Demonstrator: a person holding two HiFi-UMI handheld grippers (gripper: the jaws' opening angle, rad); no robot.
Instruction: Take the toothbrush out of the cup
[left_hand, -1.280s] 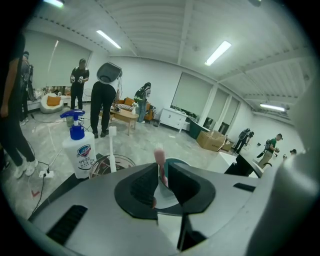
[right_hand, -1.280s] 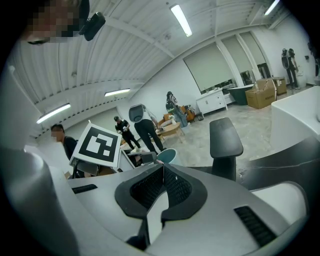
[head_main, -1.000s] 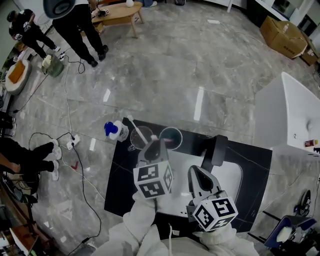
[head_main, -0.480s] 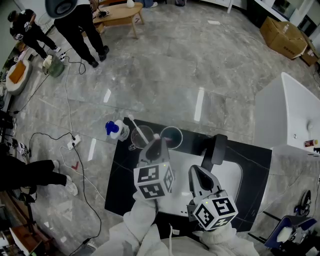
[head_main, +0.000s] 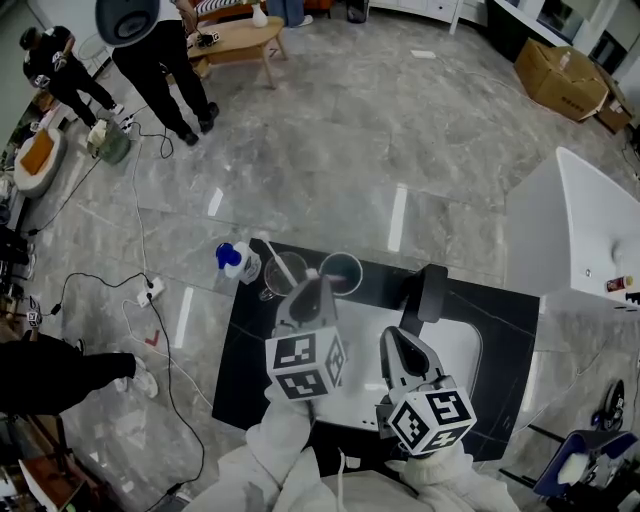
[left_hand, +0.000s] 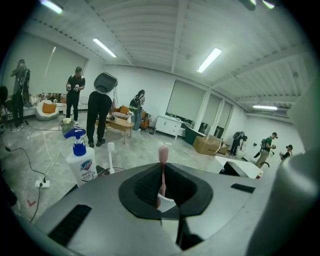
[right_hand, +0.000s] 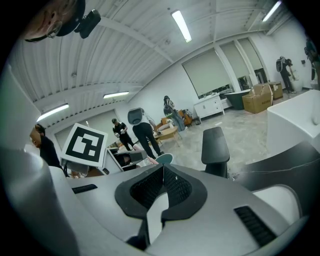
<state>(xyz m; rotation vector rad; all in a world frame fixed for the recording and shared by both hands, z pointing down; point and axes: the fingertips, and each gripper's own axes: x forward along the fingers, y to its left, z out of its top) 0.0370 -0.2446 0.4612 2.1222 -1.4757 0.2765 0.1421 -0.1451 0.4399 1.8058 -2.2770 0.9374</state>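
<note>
Left gripper (left_hand: 162, 175) jaws just closed on toothbrush (left_hand: 162, 152) between them; I pull straight up, clearing cup (head_main: 342, 271) below jaws; right gripper (right_hand: 161, 170) jaws together, empty.

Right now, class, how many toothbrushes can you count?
2. White toothbrush in the clear cup; pink toothbrush in the left gripper, whose jaws just closed on it.
</note>
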